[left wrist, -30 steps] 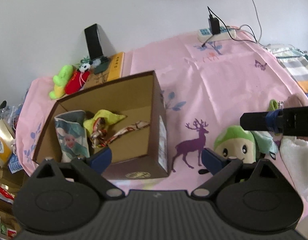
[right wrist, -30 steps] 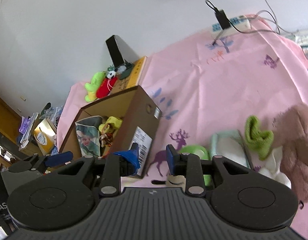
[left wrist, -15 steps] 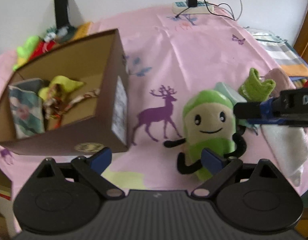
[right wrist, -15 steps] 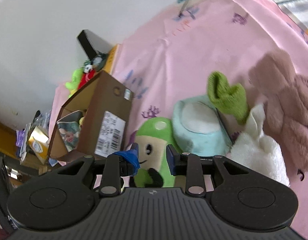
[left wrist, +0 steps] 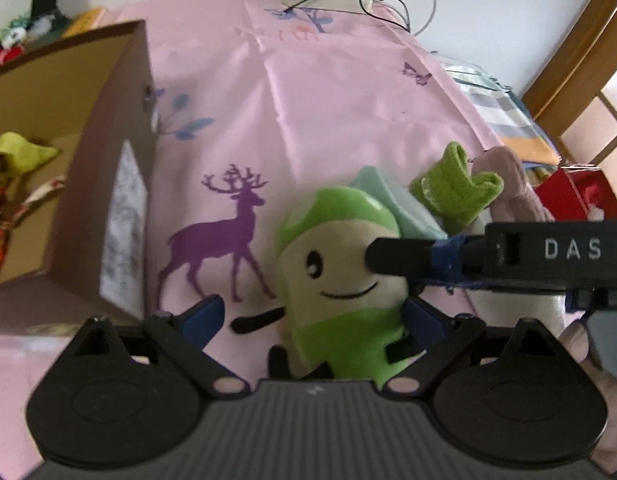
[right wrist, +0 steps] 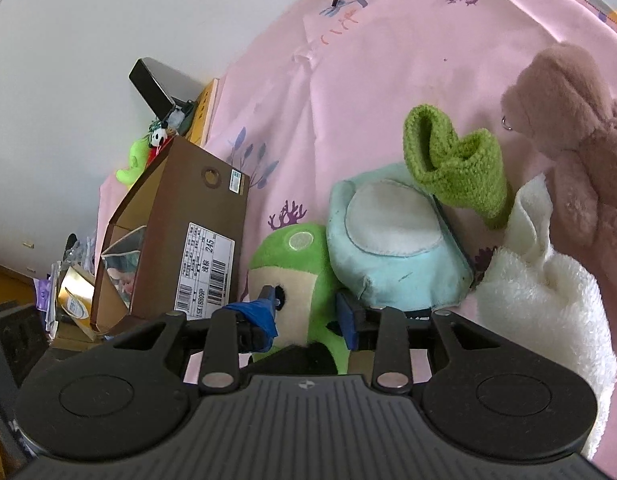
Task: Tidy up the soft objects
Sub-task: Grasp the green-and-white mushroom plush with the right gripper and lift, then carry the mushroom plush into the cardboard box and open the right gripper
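Green plush toy (left wrist: 340,280): lies face up on the pink cloth (left wrist: 328,100), just right of the brown cardboard box (left wrist: 88,184), leaning against a pale blue cushion (right wrist: 392,240).
Left tool (left wrist: 312,320): jaws wide, straddling the toy's lower body; one blue pad looks close against the toy's side, the other is clear of it.
Right tool (right wrist: 308,316): jaws narrow and just been opening; toy's head sits between them, left finger tip at the toy's eye; firm grip not evident.
Box contents: yellow-green cloth (left wrist: 16,156) and a patterned strap inside.
Neighbours: green knitted piece (right wrist: 452,168), white fluffy item (right wrist: 540,288), brown plush (right wrist: 576,136) to the toy's right.
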